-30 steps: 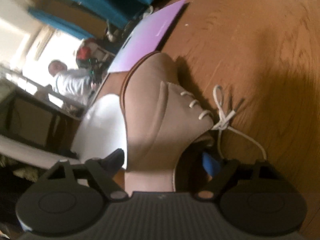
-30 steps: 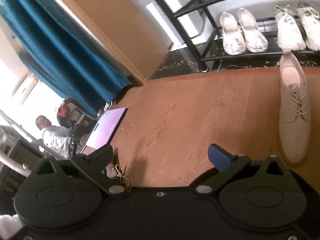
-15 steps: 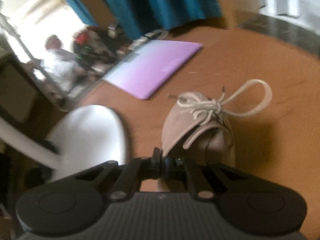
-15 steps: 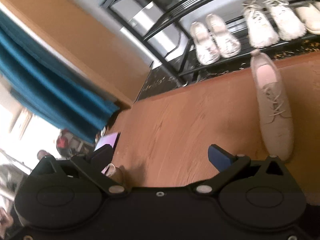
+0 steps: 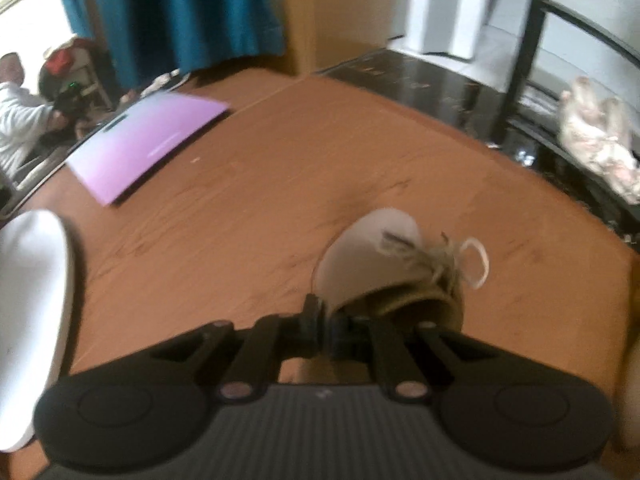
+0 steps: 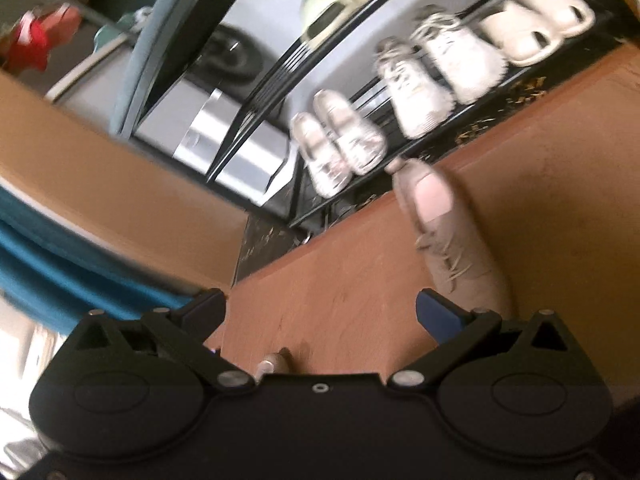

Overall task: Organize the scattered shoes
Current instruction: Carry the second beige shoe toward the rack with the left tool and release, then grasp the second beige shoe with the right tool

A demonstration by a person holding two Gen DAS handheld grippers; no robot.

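Observation:
My left gripper (image 5: 326,326) is shut on the heel rim of a beige lace-up shoe (image 5: 384,264) and holds it toe-forward above the brown wooden floor (image 5: 280,184). Its white laces hang loose to the right. My right gripper (image 6: 320,308) is open and empty above the floor. The matching beige shoe (image 6: 448,240) lies on the floor ahead of it, right of centre, heel toward the black shoe rack (image 6: 304,68). The rack holds several pale pairs, among them patterned flats (image 6: 336,148) and white sneakers (image 6: 436,76).
A purple flat folder (image 5: 148,144) lies on the floor at left. A white rounded object (image 5: 32,320) is at the left edge. Blue curtains (image 5: 176,12) and a wooden panel stand behind. A person (image 5: 16,116) sits far left. Patterned flats (image 5: 596,144) on the rack show at right.
My left gripper closed on the beige shoe's heel, lifted it and swung right toward the rack. My right gripper tilted upward, still open; the rack now fills more of its view.

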